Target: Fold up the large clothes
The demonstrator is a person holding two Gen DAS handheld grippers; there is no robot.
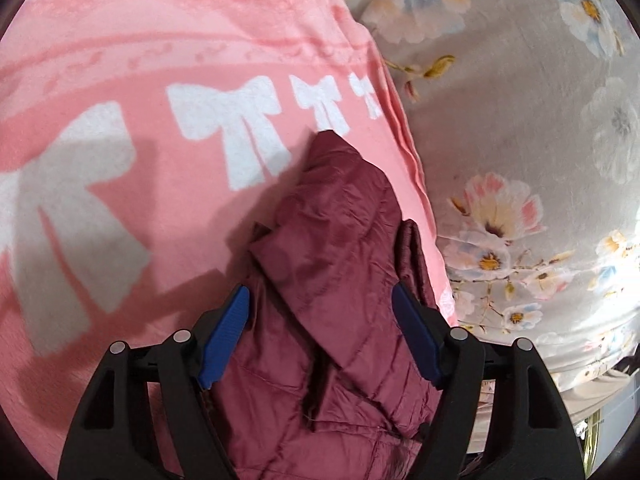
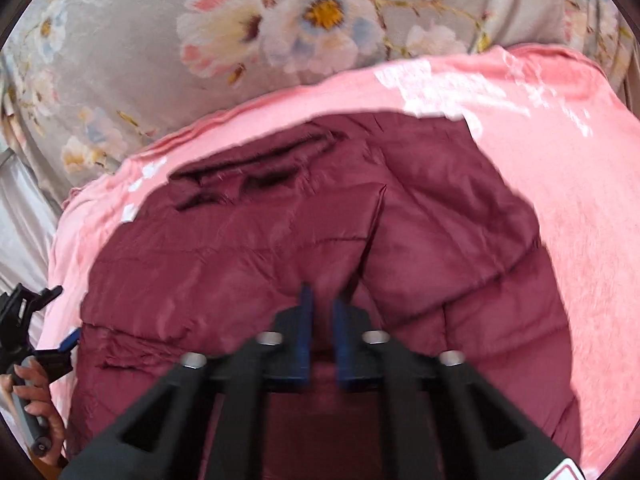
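Observation:
A maroon quilted jacket point(image 2: 280, 248) lies on a pink blanket point(image 2: 560, 200) with white bows. In the left wrist view a bunched part of the jacket point(image 1: 332, 248) sits between the blue pads of my left gripper point(image 1: 320, 304), whose jaws stand wide apart around it without pressing it. My right gripper point(image 2: 320, 300) is nearly shut, its pads a narrow gap apart, with a fold of the jacket between them. The left gripper also shows at the left edge of the right wrist view point(image 2: 60, 344), held by a hand.
A grey floral bedsheet point(image 1: 520, 80) lies under the pink blanket point(image 1: 120, 40) and fills the right side of the left view and the top of the right view point(image 2: 160, 40). The bed's edge shows at the lower right point(image 1: 600, 392).

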